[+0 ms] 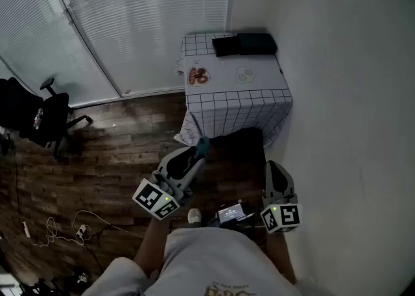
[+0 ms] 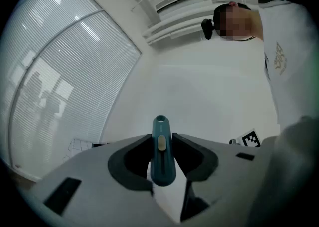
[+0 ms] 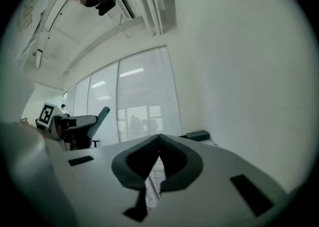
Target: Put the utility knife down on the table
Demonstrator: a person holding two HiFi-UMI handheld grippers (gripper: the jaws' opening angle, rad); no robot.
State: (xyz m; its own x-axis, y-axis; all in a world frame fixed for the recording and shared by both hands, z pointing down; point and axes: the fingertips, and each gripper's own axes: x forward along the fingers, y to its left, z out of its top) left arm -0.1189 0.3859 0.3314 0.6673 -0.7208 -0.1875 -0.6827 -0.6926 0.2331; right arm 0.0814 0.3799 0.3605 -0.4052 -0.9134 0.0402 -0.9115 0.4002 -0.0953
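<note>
holding the utility knife (image 2: 162,157) in left gripper (image 2: 162,137).

Soft, cool daylight comes through the slatted blinds (image 1: 130,22), yet the head view stays dim: the wood floor (image 1: 97,152) reads nearly black and the white wall (image 1: 350,93) is a flat grey, with no hard shadows. Faint dark silhouettes smear across the blinds. Both gripper views bend strongly at the edges and fall to black in the corners. In the left gripper view, even light washes the wall beyond the left fingers (image 2: 132,164); the utility knife (image 2: 162,154) between them is fairly sharp, while the foreground below them is soft and shaded. In the right gripper view the brightest patch is the blinds just above the right fingers (image 3: 132,164), whose inner faces sit in deep shadow.
</note>
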